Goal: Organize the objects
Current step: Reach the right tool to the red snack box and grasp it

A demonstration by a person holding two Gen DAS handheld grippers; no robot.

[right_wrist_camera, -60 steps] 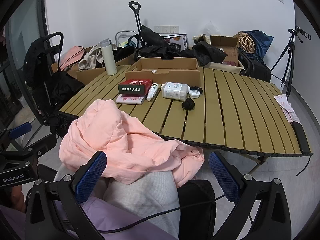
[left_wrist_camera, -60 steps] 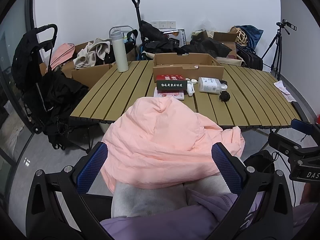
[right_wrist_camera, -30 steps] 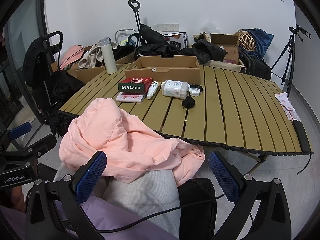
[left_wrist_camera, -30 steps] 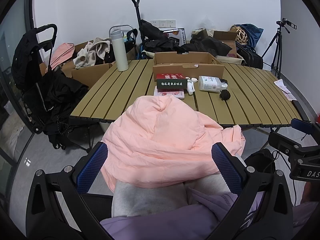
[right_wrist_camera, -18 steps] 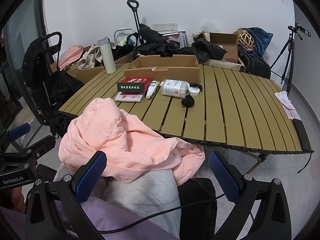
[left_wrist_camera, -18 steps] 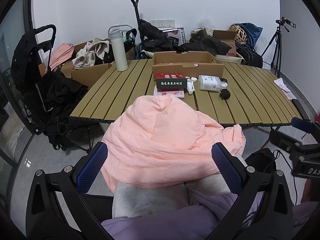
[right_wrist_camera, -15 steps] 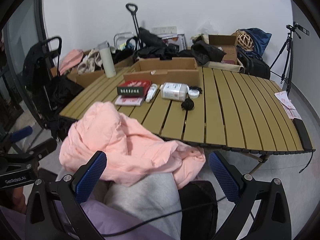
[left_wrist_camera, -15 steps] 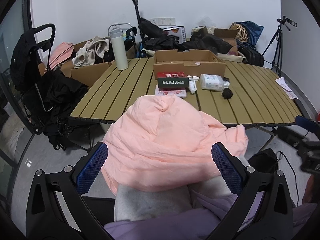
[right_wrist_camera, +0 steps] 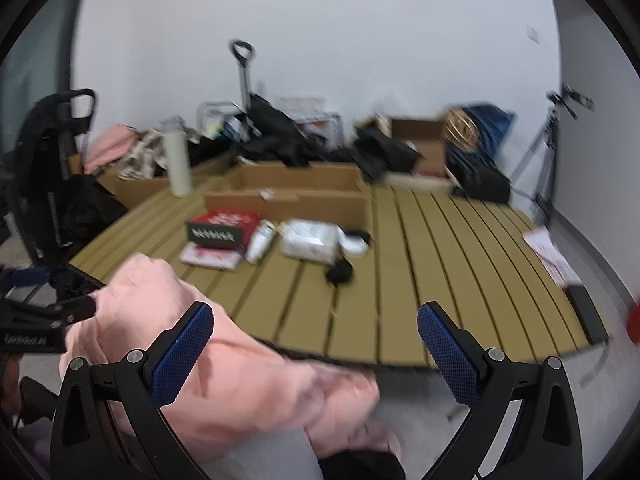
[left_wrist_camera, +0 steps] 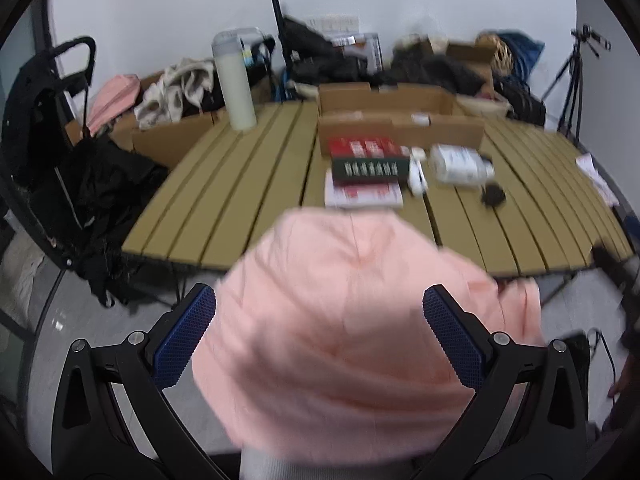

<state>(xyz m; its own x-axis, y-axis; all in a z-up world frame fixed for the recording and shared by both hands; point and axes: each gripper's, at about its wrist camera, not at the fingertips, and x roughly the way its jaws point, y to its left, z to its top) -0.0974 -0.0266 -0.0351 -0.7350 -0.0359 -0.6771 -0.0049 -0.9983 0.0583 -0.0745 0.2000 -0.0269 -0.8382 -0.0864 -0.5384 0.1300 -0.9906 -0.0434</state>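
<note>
Because the slatted table (right_wrist_camera: 460, 248) is the broad work surface for the sorting, everything to be organized is seen gathered on its far middle, well apart from both tools. At its back an open cardboard box (right_wrist_camera: 296, 196) is set, most likely as the receiving container, since the loose items are clustered just in front of its near wall. Nearer the viewer, a pink jacket (left_wrist_camera: 352, 340) is draped over what is judged to be the person's lap, below the table's front edge, so it is taken as incidental rather than part of the job. A red-and-green carton (right_wrist_camera: 222, 228) is laid on a flat booklet, with a white tube (right_wrist_camera: 261, 241) just beside it, a clear plastic bottle (right_wrist_camera: 310, 240) lying on its side, and a small black object (right_wrist_camera: 340, 271) in front. The left gripper (left_wrist_camera: 320, 332) and the right gripper (right_wrist_camera: 314, 338) are held with fingers spread wide and nothing between them, apparently readied for a first reach; blur hides finer detail.
</note>
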